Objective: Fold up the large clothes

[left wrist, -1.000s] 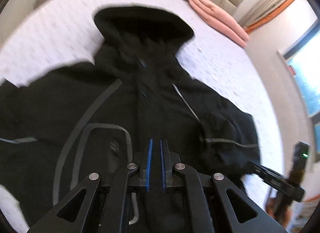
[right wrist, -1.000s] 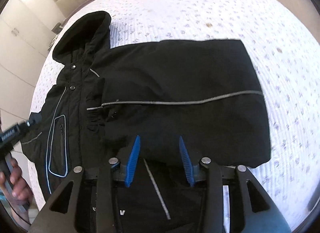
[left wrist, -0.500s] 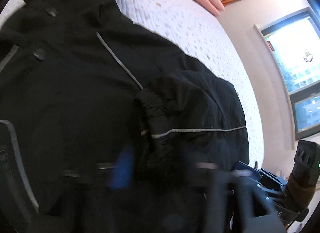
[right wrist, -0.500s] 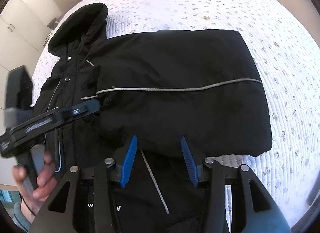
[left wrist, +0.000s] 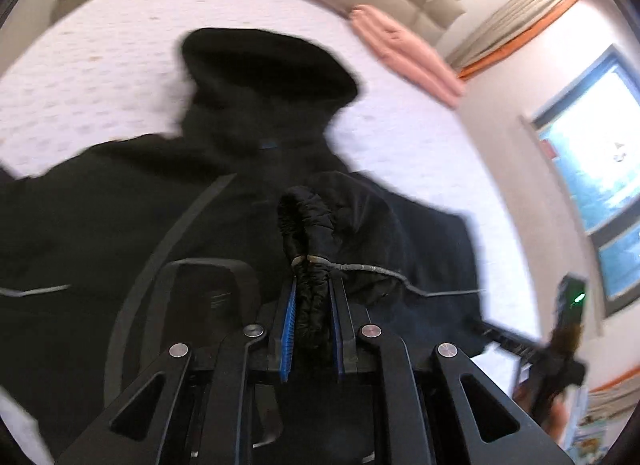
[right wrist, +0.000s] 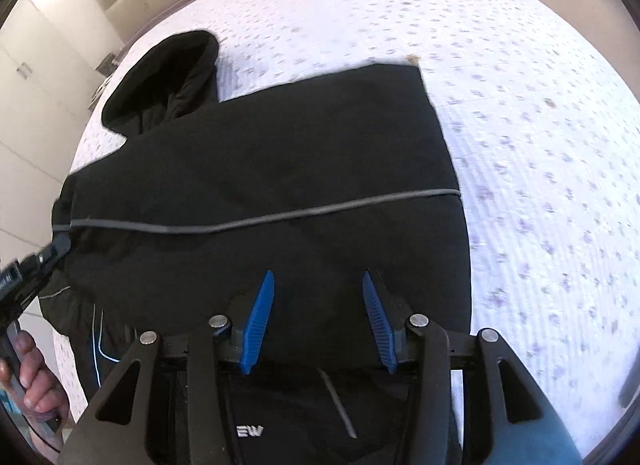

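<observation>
Left wrist view: left claw point(left wrist: 312, 297) clamped on the gathered cuff point(left wrist: 308, 225) of the black jacket point(left wrist: 120, 205).
Right wrist view: right claw point(right wrist: 318, 285) spread apart, hovering over the sleeve point(right wrist: 280, 169), gripping nothing.
Jacket: lies flat on the white patterned bed point(right wrist: 540, 125), sleeve folded across the body, hood point(right wrist: 160, 77) at the far end.
Pink bedding point(left wrist: 404, 53): at the bed's far edge.

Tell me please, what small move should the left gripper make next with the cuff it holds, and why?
Probably carry the cuff a little further across the jacket front and lower it flat. The left gripper is shut on the gathered cuff, held above the body, while the right gripper hangs open over the sleeve, holding nothing.
</observation>
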The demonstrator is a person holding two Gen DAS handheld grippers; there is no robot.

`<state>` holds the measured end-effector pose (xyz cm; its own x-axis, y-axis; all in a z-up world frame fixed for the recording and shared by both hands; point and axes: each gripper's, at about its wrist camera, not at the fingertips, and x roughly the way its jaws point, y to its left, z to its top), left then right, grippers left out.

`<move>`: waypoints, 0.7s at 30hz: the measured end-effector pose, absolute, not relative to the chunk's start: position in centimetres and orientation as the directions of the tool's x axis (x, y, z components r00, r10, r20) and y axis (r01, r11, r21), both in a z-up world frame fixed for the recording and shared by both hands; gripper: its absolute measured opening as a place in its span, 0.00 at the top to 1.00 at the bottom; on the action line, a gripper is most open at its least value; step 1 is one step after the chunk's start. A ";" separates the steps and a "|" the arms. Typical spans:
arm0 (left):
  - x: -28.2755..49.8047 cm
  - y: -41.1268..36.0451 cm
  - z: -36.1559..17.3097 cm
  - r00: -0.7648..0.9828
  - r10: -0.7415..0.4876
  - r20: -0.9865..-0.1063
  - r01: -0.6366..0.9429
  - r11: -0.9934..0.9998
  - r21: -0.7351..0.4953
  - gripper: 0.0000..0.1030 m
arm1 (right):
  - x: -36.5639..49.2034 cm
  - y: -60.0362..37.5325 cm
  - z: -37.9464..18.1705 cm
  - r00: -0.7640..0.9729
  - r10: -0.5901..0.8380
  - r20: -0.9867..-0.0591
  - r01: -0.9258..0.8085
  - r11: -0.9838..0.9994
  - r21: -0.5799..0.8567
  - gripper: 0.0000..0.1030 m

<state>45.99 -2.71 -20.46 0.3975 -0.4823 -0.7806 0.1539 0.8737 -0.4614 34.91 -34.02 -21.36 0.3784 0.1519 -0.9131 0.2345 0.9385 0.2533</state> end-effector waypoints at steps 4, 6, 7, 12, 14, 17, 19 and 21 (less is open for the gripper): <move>44.8 1.1 -23.6 0.363 -0.400 -0.842 0.054 0.911 -0.410 0.85 | 36.4 -30.7 -22.6 0.364 0.171 -0.915 0.179 0.952 0.249 0.52; 43.9 2.6 -25.1 0.343 -0.341 -0.875 0.003 0.932 -0.362 0.84 | 37.2 -28.7 -23.3 0.350 0.166 -0.922 0.144 0.963 0.228 0.52; 43.5 3.1 -25.5 0.339 -0.320 -0.885 -0.018 0.938 -0.346 0.84 | 37.5 -28.0 -23.6 0.342 0.161 -0.926 0.134 0.967 0.217 0.52; 42.2 5.3 -27.2 0.343 -0.311 -0.887 -0.104 0.925 -0.365 0.80 | 38.7 -23.5 -25.9 0.270 0.098 -0.958 0.033 0.993 0.111 0.44; 42.1 5.3 -27.4 0.334 -0.299 -0.894 -0.095 0.933 -0.348 0.81 | 38.9 -22.0 -27.1 0.243 0.039 -0.969 -0.004 0.999 0.039 0.43; 42.0 5.3 -25.4 0.379 -0.277 -0.883 -0.061 0.944 -0.323 0.82 | 39.2 -20.4 -26.6 0.241 0.002 -0.970 -0.044 0.999 -0.009 0.41; 42.2 5.7 -24.0 0.413 -0.265 -0.871 -0.057 0.947 -0.315 0.83 | 39.2 -20.0 -25.6 0.257 0.045 -0.965 -0.059 0.998 0.031 0.41; 42.1 6.9 -22.7 0.448 -0.232 -0.864 -0.077 0.952 -0.296 0.83 | 38.9 -20.0 -24.2 0.286 0.056 -0.957 -0.054 0.998 0.042 0.41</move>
<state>42.12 6.86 -22.70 0.4476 -0.2321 -0.8636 -0.0770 0.9522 -0.2958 38.92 -19.96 -24.15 0.2858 0.0559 -0.9567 -0.0536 0.9977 0.0423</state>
